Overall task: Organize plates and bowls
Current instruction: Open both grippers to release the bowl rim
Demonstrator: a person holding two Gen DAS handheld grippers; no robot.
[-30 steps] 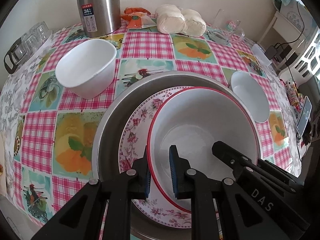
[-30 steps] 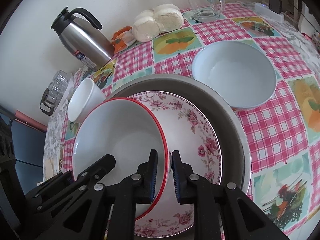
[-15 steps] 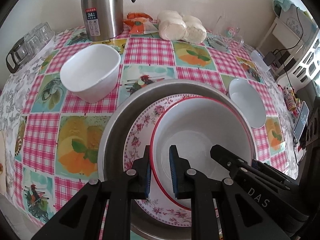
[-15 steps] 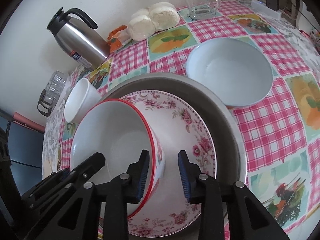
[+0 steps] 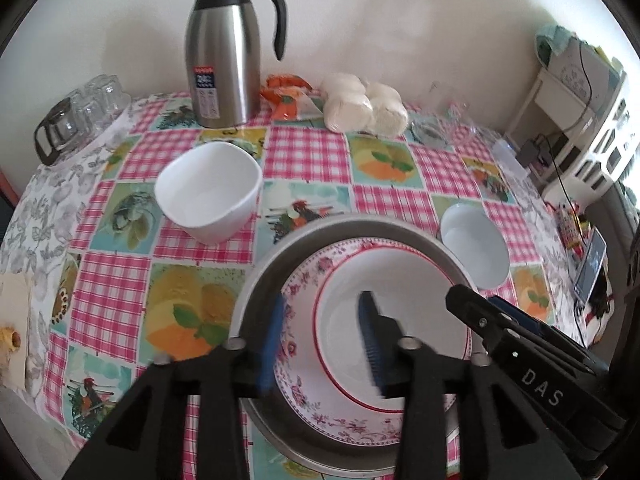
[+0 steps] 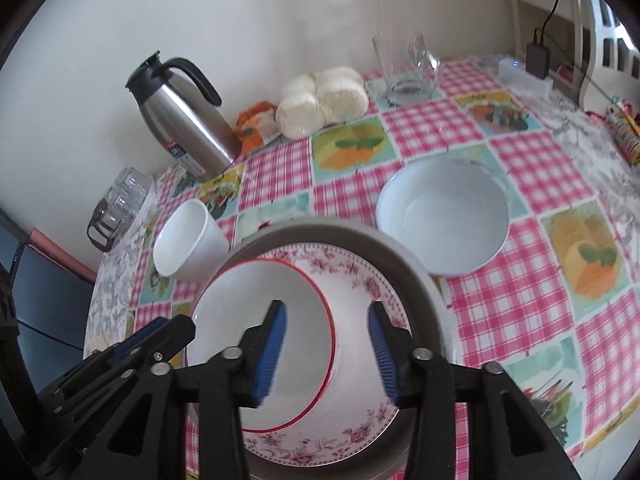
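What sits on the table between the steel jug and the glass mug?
An orange packet and a bag of white buns, seen from the right wrist.

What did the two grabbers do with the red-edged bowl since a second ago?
Both let go of it. The left gripper and right gripper were pinching the rim of the red-rimmed bowl on opposite sides; now their jaws are opening clear of it and they have pulled up and back. The bowl sits in the floral plate inside the metal pan. The two white bowls and the jug stayed put.
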